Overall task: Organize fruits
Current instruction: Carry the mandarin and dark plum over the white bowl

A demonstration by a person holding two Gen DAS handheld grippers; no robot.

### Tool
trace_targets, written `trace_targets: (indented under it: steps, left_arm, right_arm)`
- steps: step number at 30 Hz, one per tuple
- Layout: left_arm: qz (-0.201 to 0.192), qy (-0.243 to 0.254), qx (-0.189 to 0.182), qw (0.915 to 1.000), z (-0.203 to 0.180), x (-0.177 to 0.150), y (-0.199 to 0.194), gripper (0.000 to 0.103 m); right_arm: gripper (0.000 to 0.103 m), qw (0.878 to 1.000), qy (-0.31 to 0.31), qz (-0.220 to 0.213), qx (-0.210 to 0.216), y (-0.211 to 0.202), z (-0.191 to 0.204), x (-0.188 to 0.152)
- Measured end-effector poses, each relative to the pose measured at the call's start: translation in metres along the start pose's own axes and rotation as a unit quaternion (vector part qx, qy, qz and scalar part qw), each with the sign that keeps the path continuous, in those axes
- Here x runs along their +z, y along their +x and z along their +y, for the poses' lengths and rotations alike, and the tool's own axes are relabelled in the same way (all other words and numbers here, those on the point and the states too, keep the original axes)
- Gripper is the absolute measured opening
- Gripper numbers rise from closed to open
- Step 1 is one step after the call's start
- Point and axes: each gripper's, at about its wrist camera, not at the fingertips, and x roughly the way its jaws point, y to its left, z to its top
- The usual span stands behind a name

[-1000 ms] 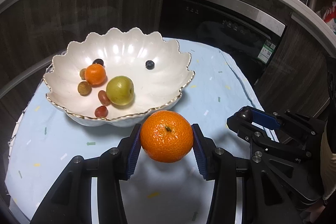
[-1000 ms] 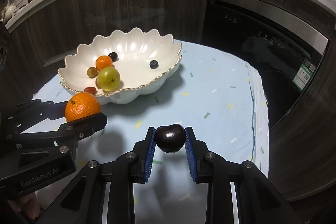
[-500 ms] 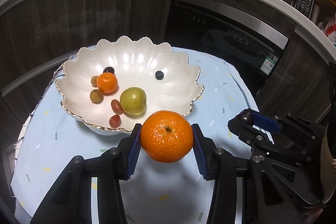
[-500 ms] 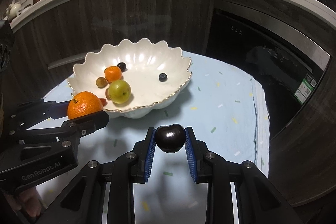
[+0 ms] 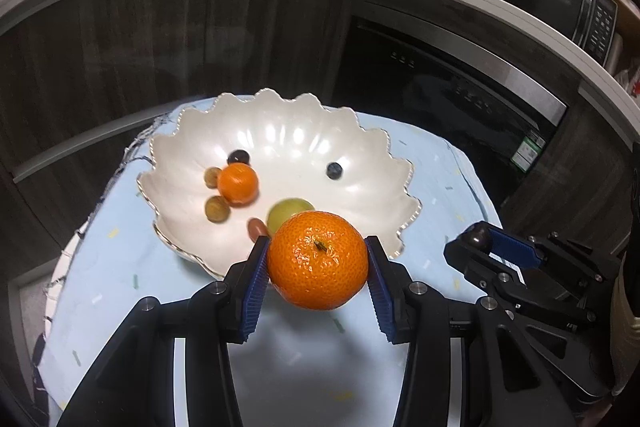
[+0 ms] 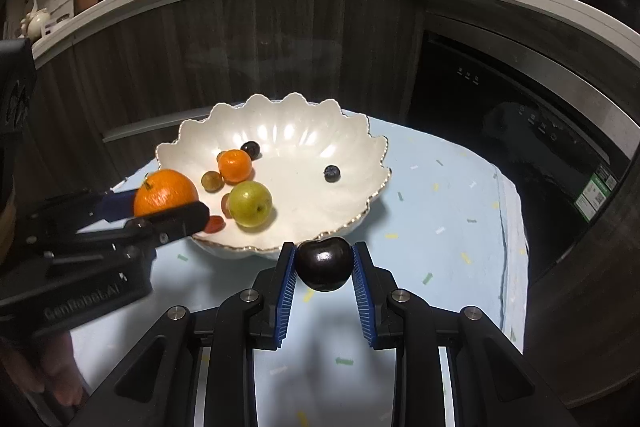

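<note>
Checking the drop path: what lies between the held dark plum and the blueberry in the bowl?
Only the bowl's scalloped rim and bare white inside, per the right wrist view.

Overhead light is mirrored as glare spots inside the white bowl (image 5: 280, 139); soft shadows are cast on the bench (image 6: 440, 259); frame edges are bowed and vignetted; bowl fruit is slightly blurred
</note>
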Motion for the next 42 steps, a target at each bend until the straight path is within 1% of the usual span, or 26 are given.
trace_targets:
  steps: [7, 20, 30, 42]
  left_arm:
    - [0.002, -0.003, 0.010, 0.9999, 0.016, 0.013, 0.004, 0.046]
    - [-0.001, 0.015, 0.025, 0.9996, 0.026, 0.048, 0.019, 0.046]
    - [0.014, 0.015, 0.025, 0.9995, 0.038, 0.073, 0.040, 0.046]
    - [0.014, 0.024, 0.030, 0.9991, 0.053, 0.102, 0.069, 0.046]
  right_arm:
    - [0.029, 1.000, -0.002, -0.002, 0.007, 0.011, 0.004, 0.014]
    - [0.029, 1.000, -0.002, -0.004, 0.015, 0.032, 0.005, 0.043]
    - [0.029, 1.000, -0.001, -0.002, 0.011, 0.049, 0.001, 0.064]
    - [0.029, 1.000, -0.014, 0.006, 0.000, 0.081, 0.004, 0.084]
